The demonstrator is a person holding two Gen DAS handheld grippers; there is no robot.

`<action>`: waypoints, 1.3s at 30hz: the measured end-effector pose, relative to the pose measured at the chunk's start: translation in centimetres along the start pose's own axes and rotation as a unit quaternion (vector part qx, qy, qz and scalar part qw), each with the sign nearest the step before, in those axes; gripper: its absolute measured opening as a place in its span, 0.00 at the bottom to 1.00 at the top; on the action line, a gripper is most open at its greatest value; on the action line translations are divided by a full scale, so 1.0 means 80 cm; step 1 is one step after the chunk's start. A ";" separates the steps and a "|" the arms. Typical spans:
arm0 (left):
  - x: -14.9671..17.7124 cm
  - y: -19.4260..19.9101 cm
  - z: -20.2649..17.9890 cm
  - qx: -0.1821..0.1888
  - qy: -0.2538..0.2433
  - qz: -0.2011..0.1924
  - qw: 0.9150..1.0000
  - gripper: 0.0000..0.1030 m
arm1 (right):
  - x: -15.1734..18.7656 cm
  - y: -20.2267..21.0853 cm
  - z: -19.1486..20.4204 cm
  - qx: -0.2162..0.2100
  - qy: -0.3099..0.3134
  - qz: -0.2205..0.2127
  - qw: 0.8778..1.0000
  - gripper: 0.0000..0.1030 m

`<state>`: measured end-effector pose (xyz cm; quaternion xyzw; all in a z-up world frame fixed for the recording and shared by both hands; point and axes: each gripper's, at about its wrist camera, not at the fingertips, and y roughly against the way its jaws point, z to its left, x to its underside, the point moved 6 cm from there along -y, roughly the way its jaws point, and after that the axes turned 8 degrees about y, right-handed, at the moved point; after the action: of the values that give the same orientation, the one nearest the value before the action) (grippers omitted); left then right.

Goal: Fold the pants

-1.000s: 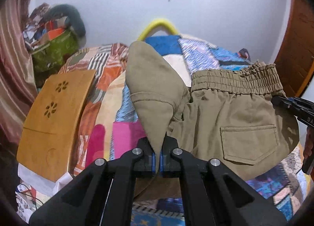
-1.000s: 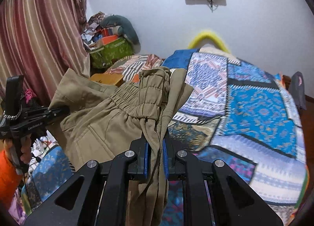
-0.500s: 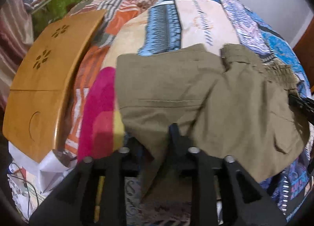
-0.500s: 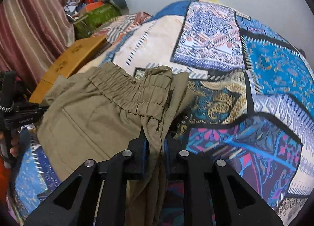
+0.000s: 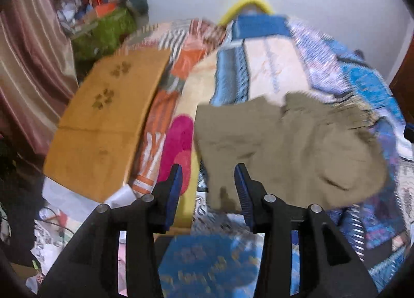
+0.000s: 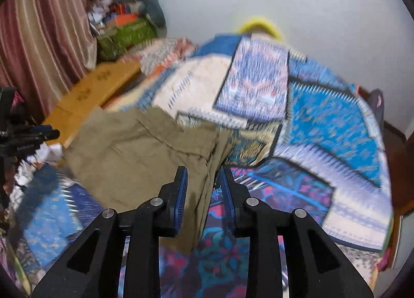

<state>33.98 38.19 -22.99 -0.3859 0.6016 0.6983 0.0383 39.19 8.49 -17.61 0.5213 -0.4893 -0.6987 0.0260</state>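
On the bed, which is covered with a patchwork quilt of blue, cream, orange and pink panels, the olive pants lie spread in a rumpled, roughly folded heap near the front edge. In the left wrist view the left tool has its blue-padded jaws wide apart, with a lower corner of the pants showing in the gap between them; whether the cloth touches either pad cannot be told through the blur. A back pocket shows on the right part of the fabric, and the gathered waistband runs along the far right edge. In the right wrist view the right tool likewise stands with its jaws parted, and a hanging fold of the pants drops down between the fingers without being pinched. The left tool appears at the far left edge of that view, beside the pants. A wooden lap board with paw-shaped cutouts rests against the left side of the bed. Behind it stands a green bag piled with clutter, next to a striped pinkish curtain. A yellow curved object peeks above the far end of the bed against the pale wall.
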 end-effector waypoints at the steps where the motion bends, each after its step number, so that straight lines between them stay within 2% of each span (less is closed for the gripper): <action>1: 0.001 0.021 -0.005 0.004 -0.004 -0.015 1.000 0.42 | -0.004 0.018 0.001 -0.002 -0.002 -0.012 1.000 0.23; 5: 0.010 0.122 -0.034 0.021 -0.027 -0.086 0.996 0.42 | -0.019 0.108 0.020 -0.008 0.006 -0.071 0.997 0.23; 11: 0.037 0.270 -0.074 0.077 -0.027 -0.168 0.982 0.42 | -0.022 0.224 0.061 -0.023 0.021 -0.150 0.988 0.23; 18: 0.091 0.425 -0.096 0.124 -0.029 -0.263 0.956 0.42 | 0.003 0.344 0.118 -0.026 0.044 -0.248 0.967 0.23; 20: 0.107 0.457 -0.101 0.129 -0.029 -0.285 0.949 0.48 | 0.012 0.369 0.131 -0.033 0.044 -0.271 0.961 0.24; 24: 0.135 0.501 -0.102 0.141 -0.025 -0.314 0.938 0.56 | 0.031 0.407 0.153 -0.021 0.046 -0.311 0.949 0.36; 29: 0.165 0.533 -0.099 0.148 -0.017 -0.337 0.929 0.75 | 0.044 0.415 0.162 -0.013 0.040 -0.330 0.943 0.56; 30: 0.171 0.537 -0.099 0.147 -0.018 -0.342 0.928 0.77 | 0.046 0.416 0.163 -0.010 0.036 -0.333 0.942 0.63; 33: 0.181 0.544 -0.097 0.162 -0.019 -0.339 0.926 0.88 | 0.048 0.418 0.163 0.006 0.033 -0.335 0.942 0.70; 35: 0.187 0.547 -0.093 0.161 -0.015 -0.344 0.925 0.96 | 0.050 0.421 0.165 0.018 0.037 -0.333 0.942 0.79; 37: 0.192 0.551 -0.090 0.156 -0.013 -0.349 0.924 1.00 | 0.054 0.424 0.170 0.023 0.039 -0.332 0.942 0.83; 39: 0.197 0.552 -0.089 0.154 -0.011 -0.349 0.924 1.00 | 0.054 0.423 0.171 0.025 0.037 -0.333 0.942 0.88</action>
<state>3.62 13.51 3.74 -0.5531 0.5283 0.5437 0.3455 10.87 -2.49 3.08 0.6805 -0.3035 -0.6352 -0.2031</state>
